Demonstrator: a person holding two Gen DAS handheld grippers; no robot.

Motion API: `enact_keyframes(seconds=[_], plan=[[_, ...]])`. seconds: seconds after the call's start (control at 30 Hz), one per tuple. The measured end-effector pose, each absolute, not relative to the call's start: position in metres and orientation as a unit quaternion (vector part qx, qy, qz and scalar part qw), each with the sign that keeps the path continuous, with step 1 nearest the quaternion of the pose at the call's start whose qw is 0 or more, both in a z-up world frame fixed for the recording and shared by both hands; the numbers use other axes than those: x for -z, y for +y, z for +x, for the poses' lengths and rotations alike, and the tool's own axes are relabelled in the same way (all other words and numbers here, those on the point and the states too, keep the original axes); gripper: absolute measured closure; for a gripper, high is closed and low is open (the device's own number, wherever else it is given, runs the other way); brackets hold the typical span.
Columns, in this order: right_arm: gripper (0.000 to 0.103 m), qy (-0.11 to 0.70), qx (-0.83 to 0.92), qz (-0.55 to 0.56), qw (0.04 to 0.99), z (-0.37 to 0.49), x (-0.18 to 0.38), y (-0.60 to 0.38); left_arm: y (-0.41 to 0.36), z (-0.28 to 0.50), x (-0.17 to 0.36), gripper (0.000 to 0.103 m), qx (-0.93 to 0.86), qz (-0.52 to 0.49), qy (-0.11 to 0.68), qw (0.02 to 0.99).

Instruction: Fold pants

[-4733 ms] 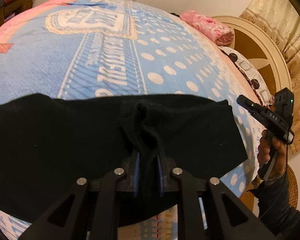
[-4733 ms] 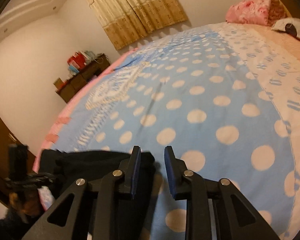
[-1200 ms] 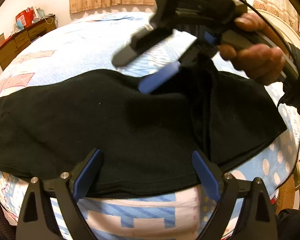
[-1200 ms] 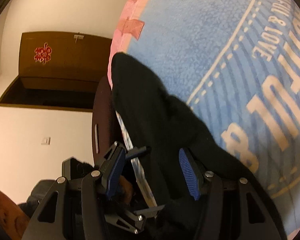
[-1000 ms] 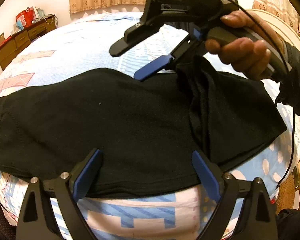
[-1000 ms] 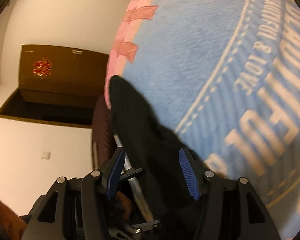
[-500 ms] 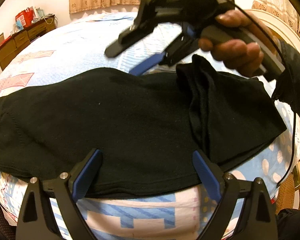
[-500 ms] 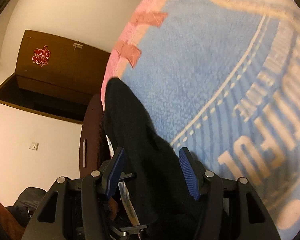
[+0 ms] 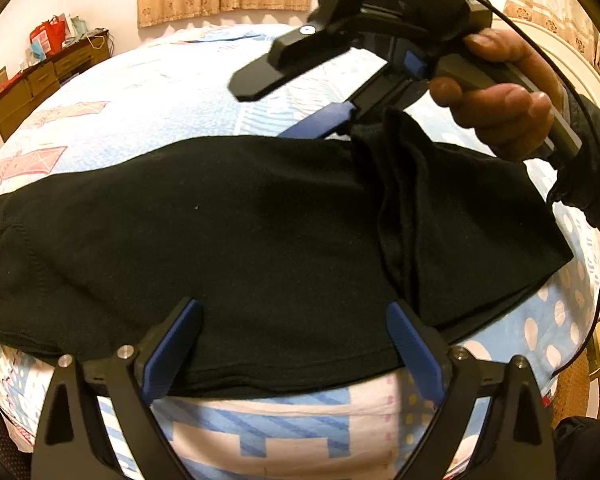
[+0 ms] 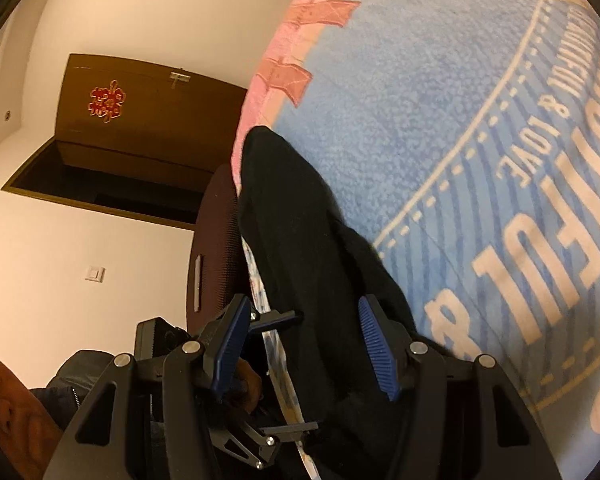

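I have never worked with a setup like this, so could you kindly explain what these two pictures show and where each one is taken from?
There is no robot here: a person holds a two-finger gripper in each hand, and each one carries a fisheye camera that looks forward along its fingers.

The left wrist view shows the left gripper open, its blue pads spread over the near edge of the black pants. These lie across a blue patterned bedspread. Above them is the right hand with the right gripper.

The right wrist view looks along the pants from that gripper, which is also open. Neither gripper holds anything. One end of the pants lies doubled over the rest, so a fold seems made.
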State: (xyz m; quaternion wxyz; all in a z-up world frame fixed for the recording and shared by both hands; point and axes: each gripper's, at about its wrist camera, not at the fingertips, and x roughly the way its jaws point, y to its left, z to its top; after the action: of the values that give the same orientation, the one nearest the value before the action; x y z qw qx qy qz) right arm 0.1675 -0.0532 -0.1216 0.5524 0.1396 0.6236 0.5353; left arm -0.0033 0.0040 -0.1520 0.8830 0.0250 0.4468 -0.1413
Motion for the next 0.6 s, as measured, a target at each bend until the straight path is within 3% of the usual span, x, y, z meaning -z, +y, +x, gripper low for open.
enact_keyframes(seconds=[0.03, 0.07, 0.13, 0.43, 0.5, 0.6], plan=[[0.047, 0.624, -0.538, 0.14, 0.55, 0.167, 0.123, -0.051, 0.004, -0.003, 0.152, 0.007, 0.141, 0.025, 0.447, 0.883], [0.057, 0.629, -0.537, 0.139, 0.544, 0.166, 0.126, -0.047, 0.004, -0.003, 0.152, 0.007, 0.141, 0.025, 0.447, 0.883], [0.063, 0.653, -0.514, 0.133, 0.539, 0.168, 0.14, -0.04, 0.004, -0.003, 0.152, 0.007, 0.142, 0.024, 0.447, 0.883], [0.054, 0.661, -0.507, 0.209, 0.511, 0.184, 0.156, -0.02, 0.004, -0.002, 0.152, 0.006, 0.142, 0.024, 0.447, 0.883], [0.054, 0.653, -0.504, 0.226, 0.518, 0.185, 0.155, -0.015, 0.005, -0.001, 0.152, 0.006, 0.142, 0.024, 0.447, 0.883], [0.065, 0.646, -0.496, 0.24, 0.529, 0.185, 0.156, -0.011, 0.005, -0.001, 0.153, 0.006, 0.142, 0.024, 0.448, 0.883]])
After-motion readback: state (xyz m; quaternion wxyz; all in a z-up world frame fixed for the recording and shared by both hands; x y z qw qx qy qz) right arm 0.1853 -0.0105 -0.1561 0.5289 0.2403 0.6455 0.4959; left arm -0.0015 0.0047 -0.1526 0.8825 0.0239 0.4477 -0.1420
